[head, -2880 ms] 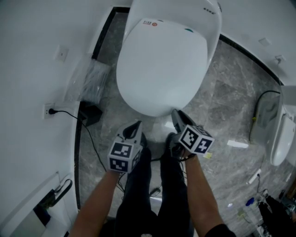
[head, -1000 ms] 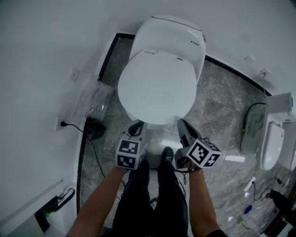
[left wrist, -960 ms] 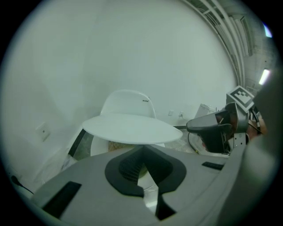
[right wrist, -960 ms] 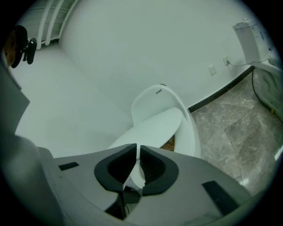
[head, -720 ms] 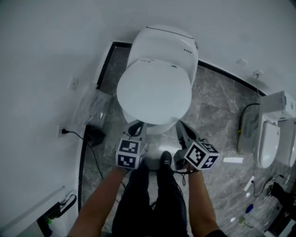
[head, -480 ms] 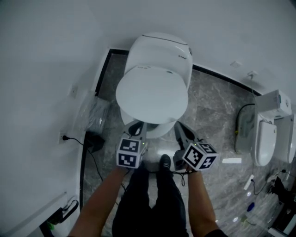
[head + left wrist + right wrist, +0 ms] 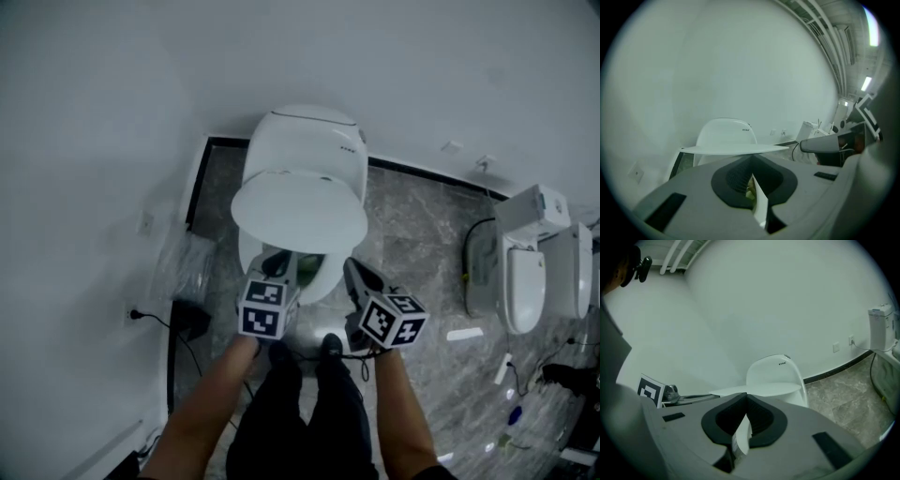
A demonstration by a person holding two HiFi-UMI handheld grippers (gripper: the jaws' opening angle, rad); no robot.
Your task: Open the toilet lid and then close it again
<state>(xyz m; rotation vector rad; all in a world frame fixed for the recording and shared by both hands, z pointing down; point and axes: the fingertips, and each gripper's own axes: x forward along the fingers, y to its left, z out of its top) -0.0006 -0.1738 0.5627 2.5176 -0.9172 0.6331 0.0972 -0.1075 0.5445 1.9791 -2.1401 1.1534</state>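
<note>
I am holding the left gripper (image 7: pixel 276 265) with its jaws pressed together and nothing of the toilet between them. The pale sliver in the slit, seen in the left gripper view, I am taking for part of the gripper itself, though I cannot be sure. The right gripper (image 7: pixel 352 270) is likewise fully closed and gripping nothing. Both tips are sitting just under the front edge of the toilet lid (image 7: pixel 298 211), one towards each side. The lid is standing partly raised, lying roughly level in both gripper views, with the bowl (image 7: pixel 315 274) showing beneath it.

I am reading this as the opening half, early on, with the lid resting on closed tips rather than pinched. To do it well, I am planning to keep the two tips at equal height so the lid is not twisting on its hinge. I should follow its arc back towards the rear housing (image 7: pixel 305 141) rather than pushing straight up. Staying well under the edge should stop the lid slipping off and slamming.

I am not seeing the actual contact between tips and lid, because the grippers' own bodies are blocking it in every view. The lid is covering the hinge and the seat. The crumpled clear thing (image 7: pixel 184 267) by the wall is too vague to name.
</note>
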